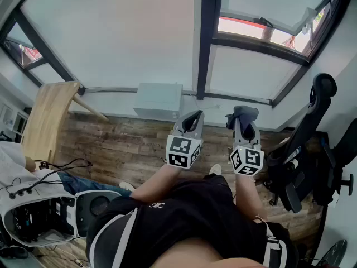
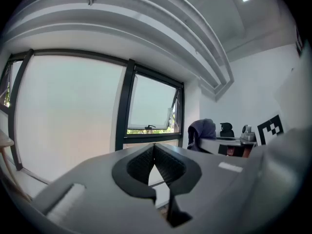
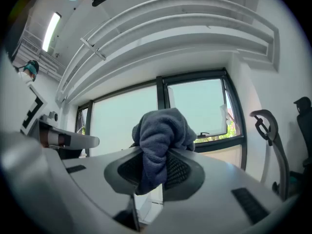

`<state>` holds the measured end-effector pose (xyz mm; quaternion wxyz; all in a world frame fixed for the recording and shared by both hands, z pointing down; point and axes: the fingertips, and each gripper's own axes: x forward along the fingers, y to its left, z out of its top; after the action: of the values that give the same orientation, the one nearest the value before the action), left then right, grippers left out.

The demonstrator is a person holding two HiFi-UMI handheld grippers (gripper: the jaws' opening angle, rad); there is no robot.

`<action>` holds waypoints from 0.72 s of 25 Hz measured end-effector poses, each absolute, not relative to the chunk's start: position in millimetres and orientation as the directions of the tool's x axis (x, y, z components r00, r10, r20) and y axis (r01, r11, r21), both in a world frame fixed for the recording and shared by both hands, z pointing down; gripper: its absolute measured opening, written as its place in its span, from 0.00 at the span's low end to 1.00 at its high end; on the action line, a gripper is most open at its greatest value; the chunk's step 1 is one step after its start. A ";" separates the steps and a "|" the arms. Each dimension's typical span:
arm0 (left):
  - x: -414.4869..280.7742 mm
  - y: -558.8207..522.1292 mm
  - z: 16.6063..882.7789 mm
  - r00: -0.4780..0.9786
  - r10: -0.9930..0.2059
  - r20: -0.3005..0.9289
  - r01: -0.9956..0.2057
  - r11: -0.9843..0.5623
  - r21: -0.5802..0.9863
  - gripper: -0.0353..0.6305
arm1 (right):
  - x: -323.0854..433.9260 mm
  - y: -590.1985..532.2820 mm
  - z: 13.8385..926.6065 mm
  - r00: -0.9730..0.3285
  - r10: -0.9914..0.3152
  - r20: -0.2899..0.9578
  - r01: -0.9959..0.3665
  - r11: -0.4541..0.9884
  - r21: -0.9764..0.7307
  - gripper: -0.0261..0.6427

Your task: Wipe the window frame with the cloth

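Wood floor [image 1: 122, 144] under office chair [image 1: 304, 149], wooden table [image 1: 47, 113].

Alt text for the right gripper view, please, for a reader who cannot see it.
The right tool is shut on a blue-grey cloth, which bunches up above its jaws. Beyond it, not touched by the cloth, stands a large window with a dark window frame under a white ceiling.
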<state>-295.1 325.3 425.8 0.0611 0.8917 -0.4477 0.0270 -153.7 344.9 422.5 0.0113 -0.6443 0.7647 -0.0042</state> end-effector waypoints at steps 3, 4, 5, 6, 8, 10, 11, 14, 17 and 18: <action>-299.5 322.7 429.8 0.593 -0.798 0.108 -0.805 -0.587 0.084 0.07 | -159.0 343.4 425.7 -0.180 -0.984 -0.010 -0.983 0.180 -0.017 0.17; -299.5 321.5 430.3 0.592 -0.798 0.109 -0.806 -0.586 0.085 0.07 | -158.7 343.1 425.5 -0.181 -0.983 -0.013 -0.983 0.181 -0.018 0.17; -298.5 320.4 430.5 0.592 -0.799 0.110 -0.806 -0.585 0.086 0.07 | -157.6 342.8 425.0 -0.181 -0.983 -0.017 -0.983 0.181 -0.020 0.17; -296.9 319.3 431.1 0.592 -0.798 0.111 -0.806 -0.586 0.087 0.07 | -156.1 342.4 424.8 -0.181 -0.983 -0.023 -0.983 0.182 -0.025 0.17; -292.5 317.4 434.0 0.596 -0.794 0.118 -0.803 -0.590 0.086 0.07 | -152.5 341.1 426.6 -0.181 -0.983 -0.031 -0.983 0.182 -0.037 0.17; -287.3 315.1 438.1 0.602 -0.788 0.127 -0.799 -0.596 0.086 0.07 | -148.5 338.3 429.4 -0.178 -0.983 -0.031 -0.982 0.180 -0.049 0.18; -284.7 313.4 439.6 0.604 -0.786 0.131 -0.797 -0.598 0.086 0.07 | -146.2 336.0 430.9 -0.177 -0.984 -0.029 -0.983 0.178 -0.052 0.18; -276.7 304.5 442.9 0.605 -0.784 0.140 -0.796 -0.599 0.086 0.07 | -138.1 325.5 434.9 -0.175 -0.984 -0.023 -0.983 0.176 -0.059 0.18; -265.1 290.9 443.6 0.604 -0.784 0.144 -0.797 -0.599 0.082 0.07 | -127.5 310.6 435.7 -0.176 -0.984 -0.025 -0.982 0.177 -0.064 0.18; -260.4 285.2 442.9 0.604 -0.784 0.144 -0.796 -0.600 0.080 0.07 | -123.3 304.5 435.3 -0.175 -0.984 -0.026 -0.982 0.177 -0.066 0.18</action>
<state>-260.4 285.2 442.9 0.0679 0.8931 -0.4423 0.0470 -123.3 304.5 435.3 0.0311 -0.6413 0.7664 -0.0170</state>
